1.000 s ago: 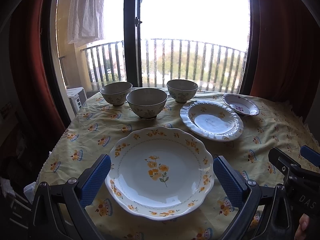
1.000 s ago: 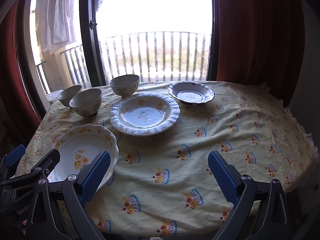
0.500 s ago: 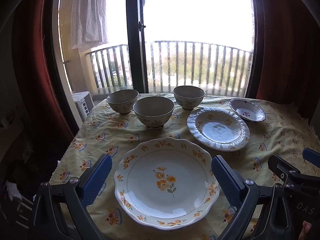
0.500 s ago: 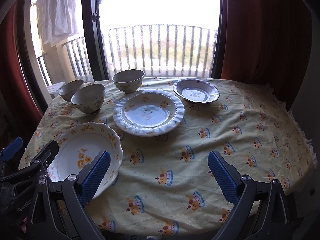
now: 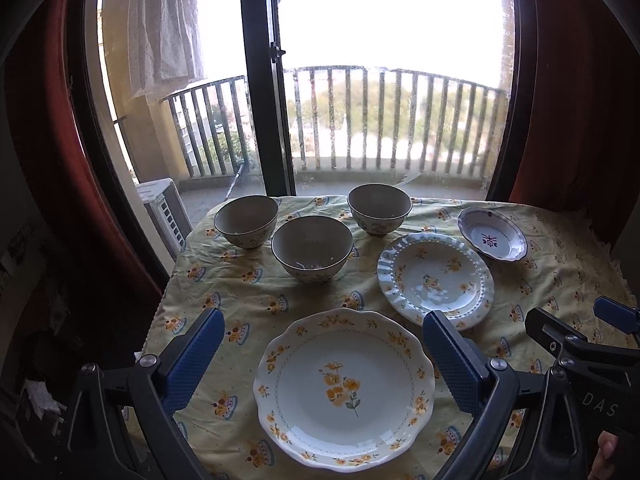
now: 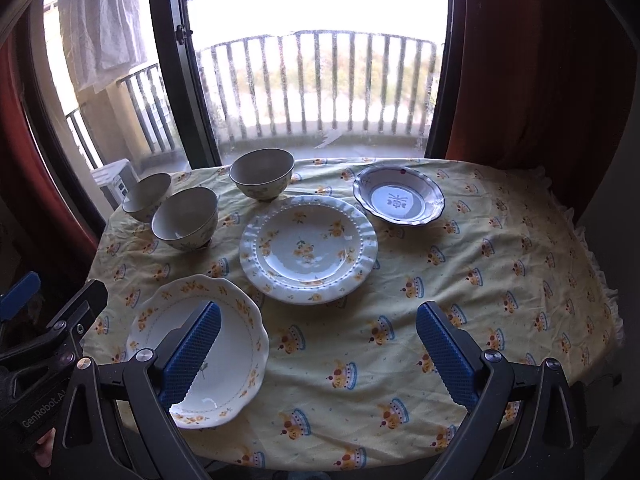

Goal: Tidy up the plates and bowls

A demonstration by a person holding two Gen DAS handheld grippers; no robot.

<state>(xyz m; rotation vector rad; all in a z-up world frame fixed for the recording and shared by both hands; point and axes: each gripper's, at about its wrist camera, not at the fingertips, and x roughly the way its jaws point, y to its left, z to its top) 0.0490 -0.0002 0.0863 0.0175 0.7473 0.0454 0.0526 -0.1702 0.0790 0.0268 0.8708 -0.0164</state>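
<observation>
I hold my left claw point(image 5: 323, 364) with its blue pads spread wide and gripping nothing, hovering above the near edge of the bench point(image 5: 560, 264); the yellow-flowered plate point(image 5: 345, 384) lies between the pads and below them. Ahead and to its right sits the ribbed plate point(image 5: 435, 280), with the small purple-rimmed dish point(image 5: 492, 239) beyond. Three bowls point(image 5: 312, 247) stand further ahead, near the window. My right claw point(image 6: 318, 354) is also spread wide and holds nothing, over bare tablecloth point(image 6: 500, 280), the flowered plate under its left pad.
</observation>
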